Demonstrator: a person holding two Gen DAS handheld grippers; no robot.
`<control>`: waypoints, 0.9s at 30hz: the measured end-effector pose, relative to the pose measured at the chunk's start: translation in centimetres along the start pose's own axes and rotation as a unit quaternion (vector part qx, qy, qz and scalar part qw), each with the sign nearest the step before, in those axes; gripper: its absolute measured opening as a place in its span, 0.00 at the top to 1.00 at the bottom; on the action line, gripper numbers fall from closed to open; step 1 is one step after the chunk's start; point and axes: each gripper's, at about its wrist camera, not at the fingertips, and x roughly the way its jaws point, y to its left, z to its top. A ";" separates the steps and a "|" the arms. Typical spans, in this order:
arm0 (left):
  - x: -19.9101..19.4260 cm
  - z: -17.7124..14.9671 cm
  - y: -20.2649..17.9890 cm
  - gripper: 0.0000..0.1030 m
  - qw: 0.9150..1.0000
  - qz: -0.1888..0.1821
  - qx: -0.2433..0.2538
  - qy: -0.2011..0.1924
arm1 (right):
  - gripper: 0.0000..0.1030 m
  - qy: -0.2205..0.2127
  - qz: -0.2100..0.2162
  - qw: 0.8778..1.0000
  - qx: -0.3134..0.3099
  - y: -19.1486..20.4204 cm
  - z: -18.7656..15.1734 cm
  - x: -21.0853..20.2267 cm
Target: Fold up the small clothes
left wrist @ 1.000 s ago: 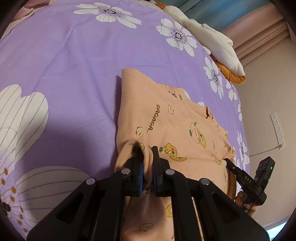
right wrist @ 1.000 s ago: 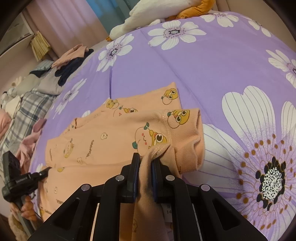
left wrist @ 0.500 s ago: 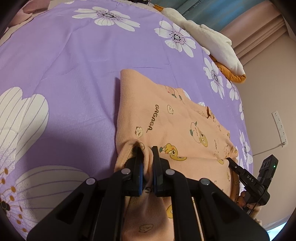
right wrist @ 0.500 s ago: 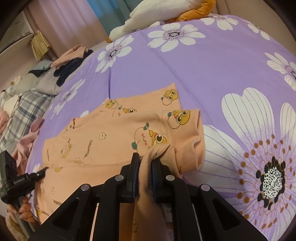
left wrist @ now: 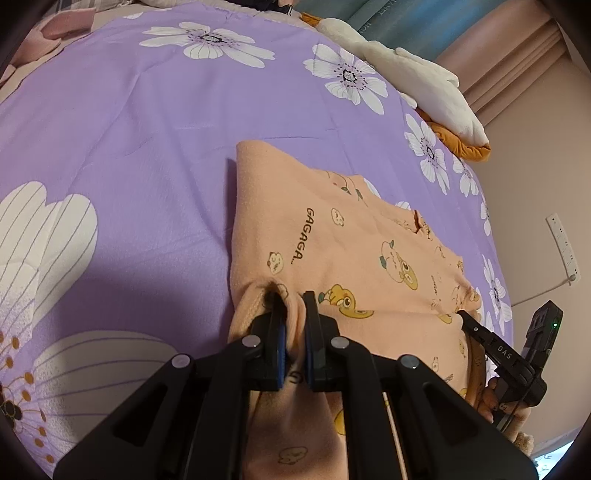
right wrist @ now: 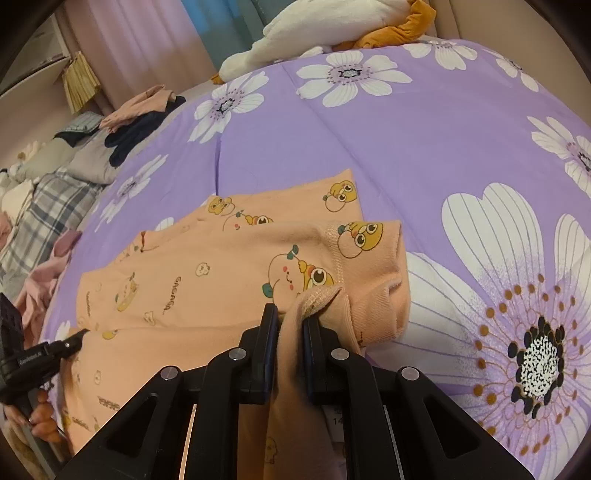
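A small orange garment (left wrist: 354,251) with cartoon prints and "GAGAGA" lettering lies partly folded on a purple flowered bedspread (left wrist: 129,122). My left gripper (left wrist: 293,314) is shut on a bunched edge of the garment at its near end. My right gripper (right wrist: 290,317) is shut on the garment (right wrist: 207,273) at its ribbed edge beside a cuff. Each gripper also shows in the other view, the right gripper (left wrist: 461,314) at the garment's right end and the left gripper (right wrist: 79,334) at its left end.
A white and orange plush toy (right wrist: 332,26) lies at the head of the bed. A pile of other clothes (right wrist: 74,166) sits at the bed's far left. A wall with a power strip (left wrist: 563,243) stands to the right of the bed.
Both grippers stay shut on the garment. The views shift slightly. The garment's lie is almost unchanged.
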 end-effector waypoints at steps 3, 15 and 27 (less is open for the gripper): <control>0.1 0.0 -0.1 0.92 1.000 0.002 0.002 -0.001 | 0.92 0.000 0.001 1.000 -0.003 -0.1 0.1 0.1; 0.3 0.0 -0.2 0.92 1.000 0.005 0.008 -0.004 | 0.92 -0.001 0.003 1.000 -0.002 -0.1 0.1 0.1; 0.4 0.0 -0.1 0.92 1.000 0.004 0.016 -0.005 | 0.92 -0.002 -0.004 1.000 -0.009 0.1 0.4 0.2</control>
